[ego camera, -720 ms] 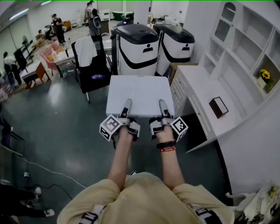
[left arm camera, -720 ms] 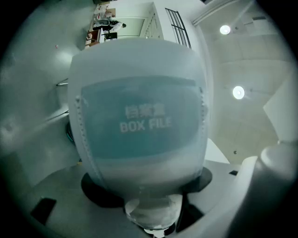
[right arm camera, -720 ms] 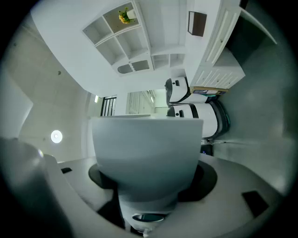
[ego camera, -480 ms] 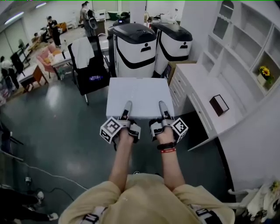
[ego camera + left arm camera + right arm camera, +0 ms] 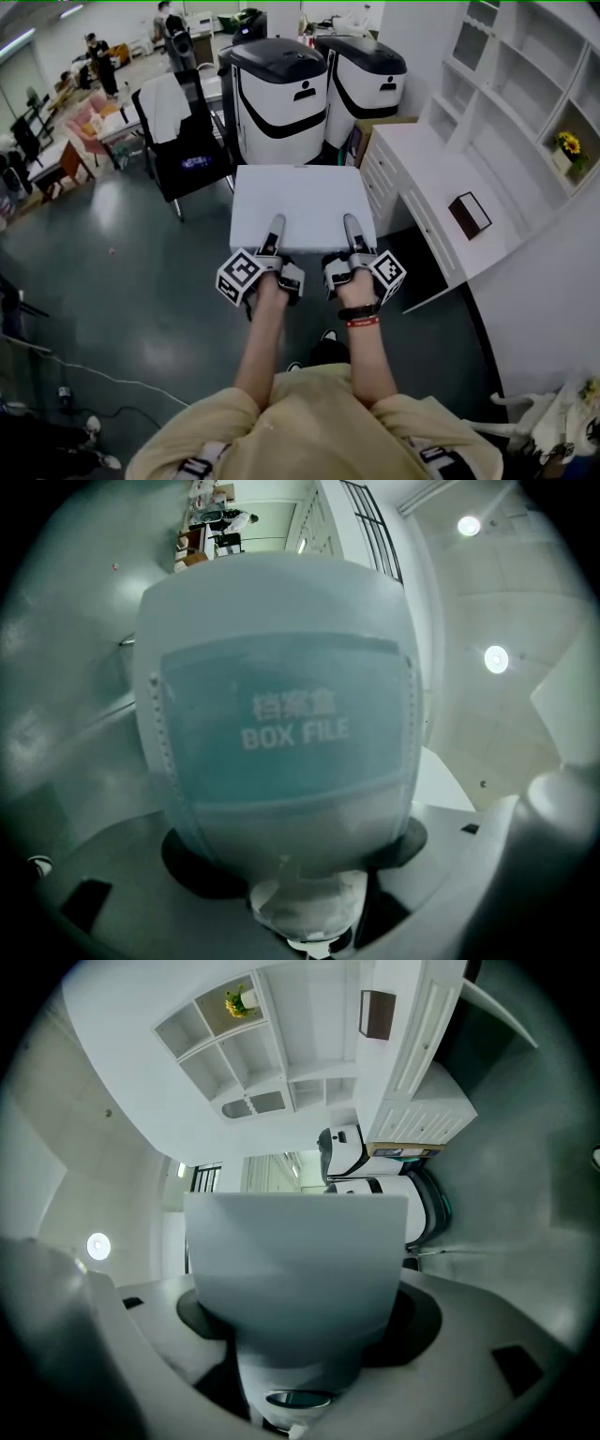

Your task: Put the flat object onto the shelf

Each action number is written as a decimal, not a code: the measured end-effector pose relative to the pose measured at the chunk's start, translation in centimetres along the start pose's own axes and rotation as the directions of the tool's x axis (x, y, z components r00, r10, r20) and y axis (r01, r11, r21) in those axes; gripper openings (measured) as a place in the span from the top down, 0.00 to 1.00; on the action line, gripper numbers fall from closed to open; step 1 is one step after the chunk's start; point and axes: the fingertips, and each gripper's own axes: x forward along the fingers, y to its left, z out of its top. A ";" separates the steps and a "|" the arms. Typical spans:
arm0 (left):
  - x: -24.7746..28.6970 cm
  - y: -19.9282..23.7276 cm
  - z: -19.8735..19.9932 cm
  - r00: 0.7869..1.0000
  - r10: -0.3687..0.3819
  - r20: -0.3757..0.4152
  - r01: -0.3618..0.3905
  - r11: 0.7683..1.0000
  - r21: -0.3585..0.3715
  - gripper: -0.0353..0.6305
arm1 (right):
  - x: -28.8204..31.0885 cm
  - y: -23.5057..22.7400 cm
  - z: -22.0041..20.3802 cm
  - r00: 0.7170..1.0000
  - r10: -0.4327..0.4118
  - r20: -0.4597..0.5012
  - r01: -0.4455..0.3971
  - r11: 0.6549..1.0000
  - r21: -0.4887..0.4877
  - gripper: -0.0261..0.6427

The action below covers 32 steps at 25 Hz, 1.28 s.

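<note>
I have the box file (image 5: pixel 302 208) flat and level in the air in front of me, above the floor (image 5: pixel 141 253) and just left of the white counter (image 5: pixel 441 183). Both tools are clamped on its near edge. The left gripper (image 5: pixel 274 232) has its fingers (image 5: pixel 275 225) closed over the part that carries the printed label, and the right gripper (image 5: pixel 351 232) is clenched on the plain grey edge beside it. I judge the file to be light and fairly stiff, a hollow case rather than a solid slab. It is broad, though, and I hold it along one side only, so the far edge will want to droop and lever against the fingers. Its skin looks smooth, so a slack grip could let it slide. Two holds set apart on the near edge seem the right place, since they stop it twisting. The shelf (image 5: pixel 525 84) stands to my right behind the counter. One compartment holds yellow flowers (image 5: pixel 566 150), so I would avoid that one, and a small brown box (image 5: pixel 468 217) sits on the counter below. Straight ahead, two white-and-black bins (image 5: pixel 281 94) stand near the file's far edge, with a black chair (image 5: pixel 187 141) to their left. Swinging right, the counter's corner and drawers (image 5: pixel 380 187) are what the file could clip.
</note>
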 end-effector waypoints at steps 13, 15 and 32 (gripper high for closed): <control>11.8 2.3 -1.0 0.999 0.032 -0.038 -0.032 0.999 0.001 0.44 | 8.5 -2.6 7.4 0.999 -0.034 0.023 0.034 0.999 0.016 0.45; 14.3 2.8 -1.3 0.998 0.040 -0.043 -0.040 0.999 -0.002 0.44 | 10.2 -3.1 9.2 0.998 -0.044 0.034 0.043 0.999 0.031 0.45; 35.7 0.9 -6.3 0.990 0.044 -0.132 -0.044 0.999 0.005 0.44 | 22.4 -1.7 25.5 0.992 -0.060 0.115 0.054 0.997 0.060 0.45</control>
